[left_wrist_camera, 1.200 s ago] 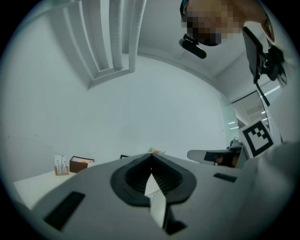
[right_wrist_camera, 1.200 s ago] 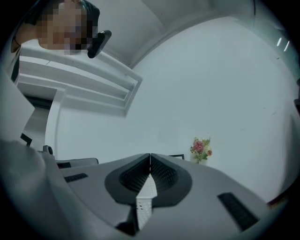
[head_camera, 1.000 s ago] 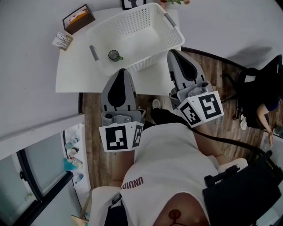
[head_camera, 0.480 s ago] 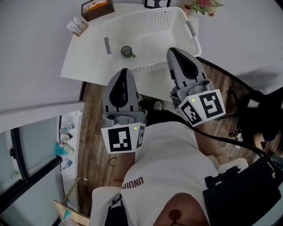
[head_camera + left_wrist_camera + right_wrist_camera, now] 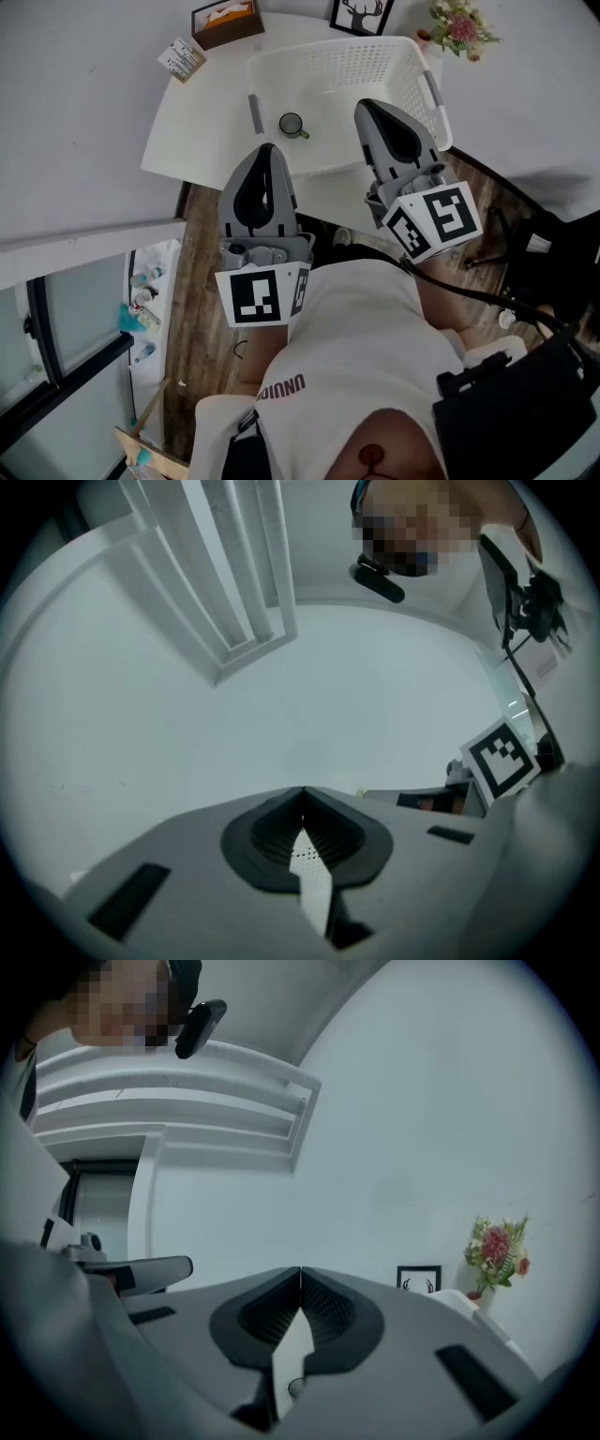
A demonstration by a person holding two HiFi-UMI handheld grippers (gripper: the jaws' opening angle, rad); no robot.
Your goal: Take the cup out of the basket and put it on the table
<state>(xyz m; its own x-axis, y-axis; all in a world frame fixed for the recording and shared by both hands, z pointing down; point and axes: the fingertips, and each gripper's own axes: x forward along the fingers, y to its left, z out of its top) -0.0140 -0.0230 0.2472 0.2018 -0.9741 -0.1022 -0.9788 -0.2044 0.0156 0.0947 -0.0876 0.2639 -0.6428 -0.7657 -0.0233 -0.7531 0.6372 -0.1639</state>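
A small dark cup (image 5: 292,124) with a green handle stands inside the white plastic basket (image 5: 394,58), near its left end. The basket sits on a white table (image 5: 192,141). My left gripper (image 5: 266,150) is shut and empty, its tip over the table's near edge just in front of the basket. My right gripper (image 5: 371,106) is also shut and empty, raised over the basket's right half. Both gripper views look up at a pale wall; the left gripper (image 5: 302,791) and the right gripper (image 5: 300,1271) show their jaws meeting at the tip. Neither shows the cup.
At the table's back stand a brown box (image 5: 225,19), a small printed pack (image 5: 181,58), a framed picture (image 5: 361,14) and a flower pot (image 5: 459,28). The basket has grey handles (image 5: 255,112) at each end. Wooden floor and a black chair (image 5: 525,403) lie nearby.
The head view has swung, so the table and basket now sit further right and lower in the picture. Both grippers stay shut and have hardly moved.
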